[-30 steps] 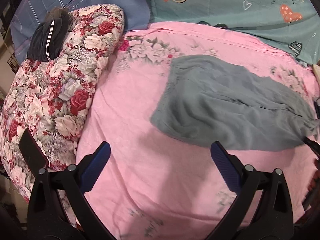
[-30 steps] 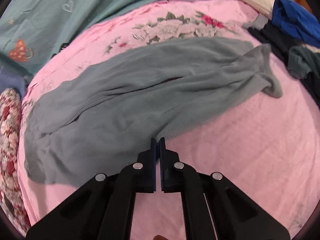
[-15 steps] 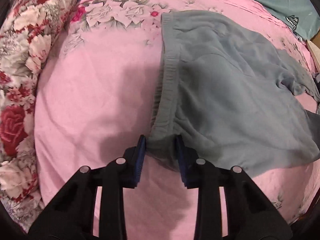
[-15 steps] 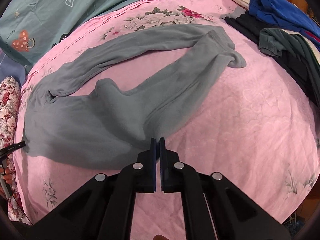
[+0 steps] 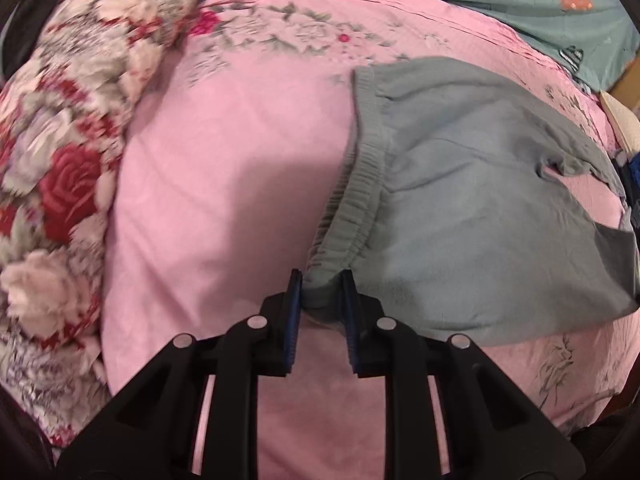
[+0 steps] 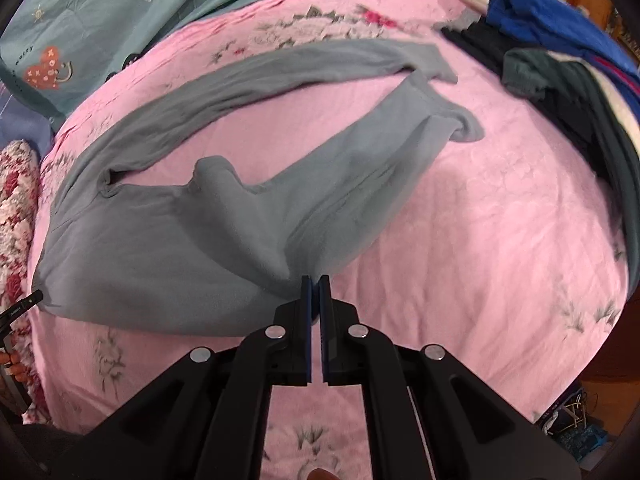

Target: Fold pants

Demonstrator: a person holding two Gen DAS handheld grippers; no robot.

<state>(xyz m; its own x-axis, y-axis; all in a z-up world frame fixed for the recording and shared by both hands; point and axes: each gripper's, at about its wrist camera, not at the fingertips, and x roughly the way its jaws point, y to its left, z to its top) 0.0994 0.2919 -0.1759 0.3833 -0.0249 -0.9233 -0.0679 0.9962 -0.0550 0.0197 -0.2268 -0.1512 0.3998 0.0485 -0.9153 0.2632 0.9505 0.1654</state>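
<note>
Grey pants (image 5: 472, 208): we see them spread on the pink bedsheet (image 5: 224, 168), waistband toward our left gripper, the two legs running away toward the far right of the bed.
Change on the left: a second ago our left gripper (image 5: 320, 280) stood wide apart well short of the cloth; now its jaws are closing, with the near corner of the waistband (image 5: 352, 184) bunched between the blue pads.
Change on the right: the legs lay together a second ago; now we see them parted in a V, pink sheet showing between them.
Right gripper (image 6: 316, 282): nearly together, jaws opening a crack; its tips sit at the near edge of the pants' seat, and we cannot tell whether cloth is pinched.
Beside us: floral quilt (image 5: 60, 160) left of the waistband; a clothes pile (image 6: 568, 80) beyond the cuffs.
</note>
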